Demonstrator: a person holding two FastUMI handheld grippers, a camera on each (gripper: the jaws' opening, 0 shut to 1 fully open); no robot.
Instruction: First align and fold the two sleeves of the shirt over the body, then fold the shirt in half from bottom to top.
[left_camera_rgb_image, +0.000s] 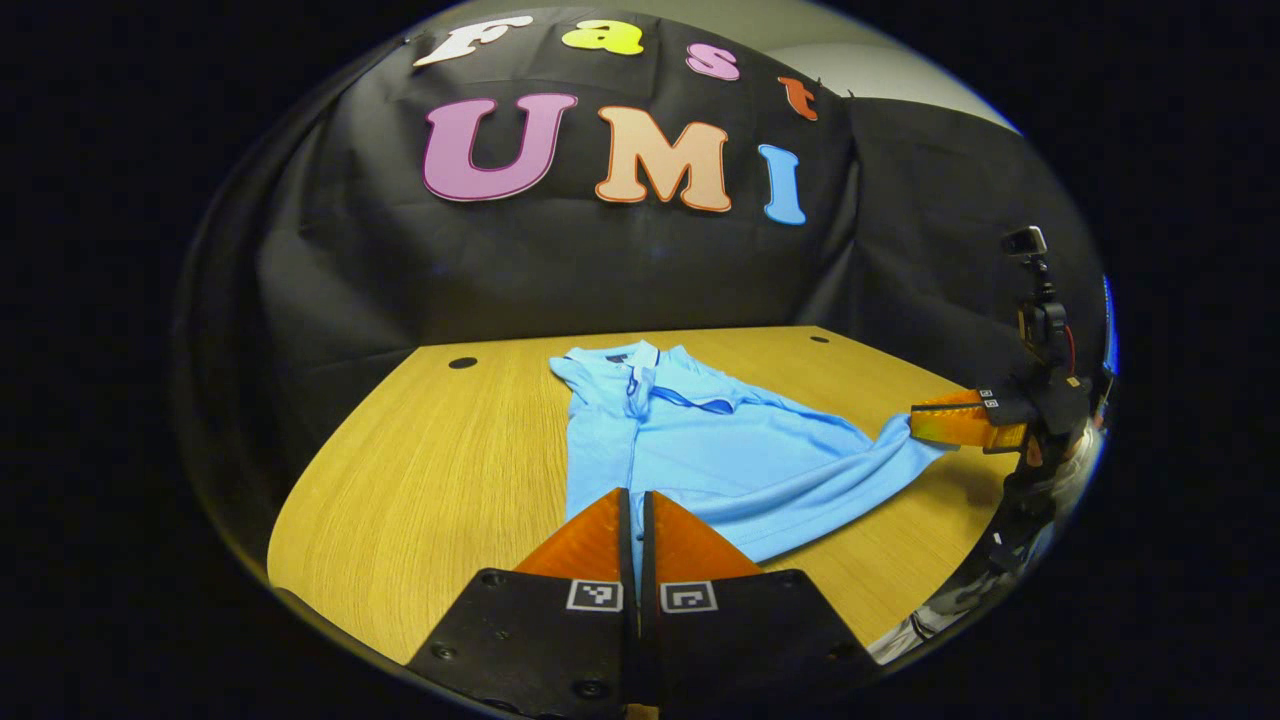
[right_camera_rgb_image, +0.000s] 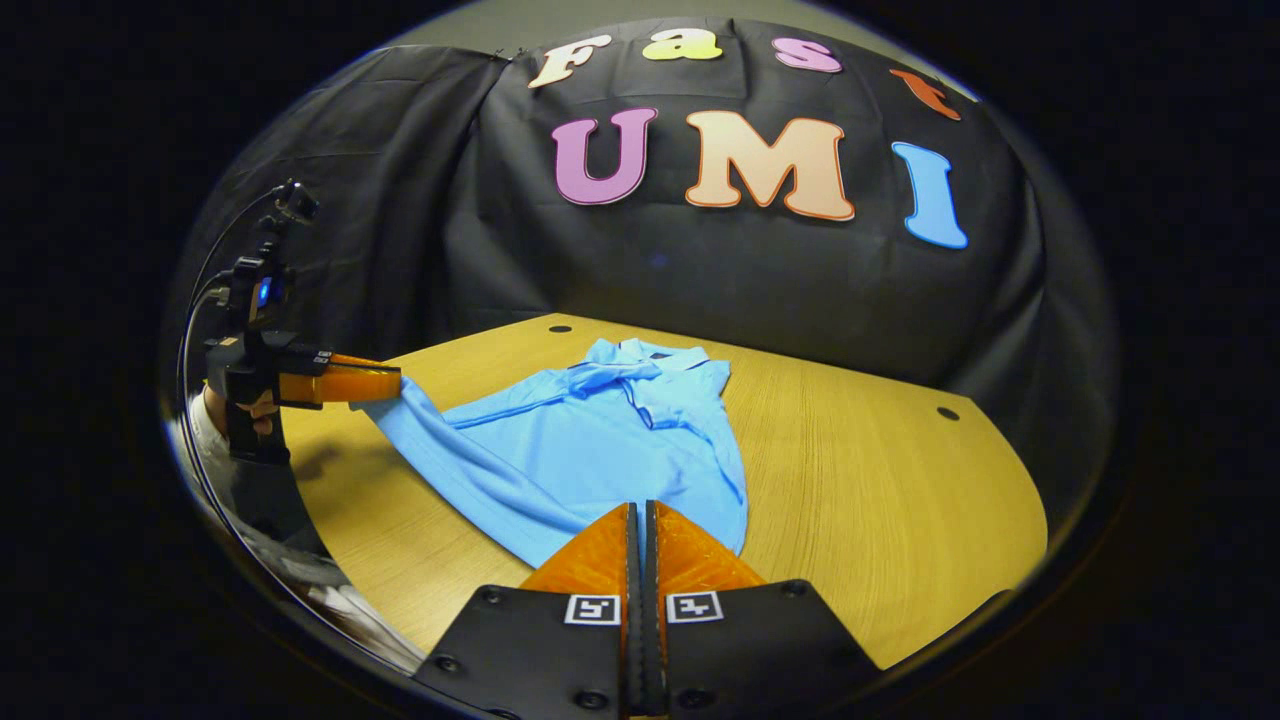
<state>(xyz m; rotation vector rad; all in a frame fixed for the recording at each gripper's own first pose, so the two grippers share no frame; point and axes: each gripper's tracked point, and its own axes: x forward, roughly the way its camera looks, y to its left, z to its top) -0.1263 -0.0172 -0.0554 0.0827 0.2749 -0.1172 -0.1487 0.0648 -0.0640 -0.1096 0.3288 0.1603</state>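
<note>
The blue shirt (left_camera_rgb_image: 690, 450) is lying on the wooden table (left_camera_rgb_image: 440, 470), with its collar (left_camera_rgb_image: 640, 358) pointing toward the booth's wall and its hem at the near edge of the table. So the long axis of the shirt is running from the near edge to the far edge.

In the left gripper view, the left gripper (left_camera_rgb_image: 636, 520) is sitting at one hem corner of the shirt. Its fingers are almost touching each other, with only a thin slit between them, and the cloth seems to be pinched there. In the same view the other tool is showing farther off, beside the second hem corner, and it is lifting that corner a little above the table.

In the right gripper view, the right gripper (right_camera_rgb_image: 641, 530) is also closed down to a thin slit at its hem corner, and it seems to be gripping the fabric.

Both grippers are at the hem side, well apart from the collar. I judge that the sleeves look already folded in, and the coming move is carrying the hem toward the collar, with both corners travelling together.
</note>
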